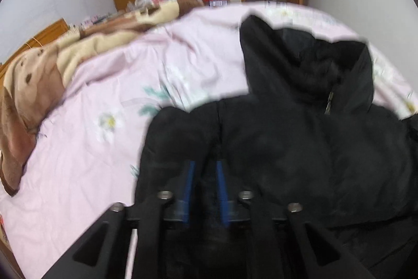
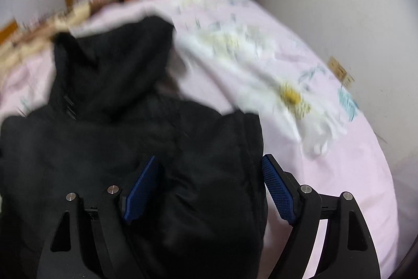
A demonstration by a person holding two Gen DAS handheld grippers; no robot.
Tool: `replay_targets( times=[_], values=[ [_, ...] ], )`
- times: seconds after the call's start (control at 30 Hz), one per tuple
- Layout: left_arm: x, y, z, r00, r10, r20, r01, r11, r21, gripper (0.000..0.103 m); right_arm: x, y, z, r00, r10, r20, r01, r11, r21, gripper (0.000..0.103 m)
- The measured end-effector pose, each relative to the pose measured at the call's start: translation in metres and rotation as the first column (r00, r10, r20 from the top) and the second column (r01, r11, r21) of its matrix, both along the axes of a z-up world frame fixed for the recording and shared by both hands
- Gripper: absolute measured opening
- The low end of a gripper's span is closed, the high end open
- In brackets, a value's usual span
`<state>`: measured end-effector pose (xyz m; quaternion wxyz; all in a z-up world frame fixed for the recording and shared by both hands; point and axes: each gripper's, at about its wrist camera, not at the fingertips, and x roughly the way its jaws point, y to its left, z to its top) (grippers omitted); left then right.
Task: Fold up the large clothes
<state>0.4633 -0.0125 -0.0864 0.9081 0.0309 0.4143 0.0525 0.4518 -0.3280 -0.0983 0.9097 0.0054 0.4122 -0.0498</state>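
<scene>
Black padded fabric fills the space right in front of both cameras: it is a dark hooded jacket (image 1: 300,137) lying on the pink flowered bedsheet (image 1: 86,148), its hood (image 1: 308,64) pointing away from the grippers and its zipper pull (image 1: 329,102) ahead and to the right of the left gripper (image 1: 206,169). That left gripper has its blue pads (image 1: 192,174) drawn close together with a narrow strip of black cloth between them, so it seems to be pinching the jacket's left shoulder area, though blur and the dark fabric make the contact hard to confirm. In the right wrist view the right gripper (image 2: 211,166) stands spread wide, its blue pads (image 2: 277,182) well apart and straddling the jacket's right edge (image 2: 250,153), one pad over cloth, the other out over bare sheet; it holds nothing. A tan and brown blanket (image 1: 34,85) lies well off to the left of the left gripper, clear of the work. Judging by its puffy, quilted look, the jacket should be soft, bulky and moderately heavy for cloth, with a smooth shell that may slide between pads; it will sag and bunch rather than hold a crease. Good places to grip are probably the thick shoulder seams or side edges, taking several layers deep between the pads, well away from the loose hood
</scene>
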Motion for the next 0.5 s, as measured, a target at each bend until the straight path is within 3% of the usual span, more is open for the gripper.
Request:
replay_targets(
  times=[0.07, 0.13, 0.2, 0.27, 0.5],
  values=[
    [-0.005, 0.001, 0.019, 0.999, -0.010, 0.036, 0.012, 0.999, -0.038, 0.056, -0.010, 0.009, 0.014, 0.999, 0.025, 0.038, -0.026, 0.999, 0.031, 0.081],
    [-0.005, -0.001, 0.031, 0.998, -0.011, 0.056, 0.016, 0.996, -0.090, 0.062, -0.017, 0.027, 0.023, 0.994, 0.087, 0.063, -0.090, 0.995, 0.045, 0.081],
    [0.003, -0.011, 0.033, 0.998, -0.033, 0.045, 0.039, 0.992, -0.120, 0.063, -0.019, 0.047, 0.025, 0.983, 0.172, 0.061, -0.175, 0.983, 0.048, 0.081],
    [0.015, -0.029, 0.027, 0.997, -0.078, 0.025, 0.080, 0.993, -0.083, 0.063, -0.019, 0.066, 0.020, 0.976, 0.213, 0.050, -0.215, 0.976, 0.031, 0.081],
    [0.030, -0.055, -0.026, 0.988, -0.129, -0.083, 0.125, 0.991, -0.054, 0.064, -0.010, 0.092, -0.026, 0.971, 0.231, -0.060, -0.230, 0.973, 0.018, 0.081]
  ],
)
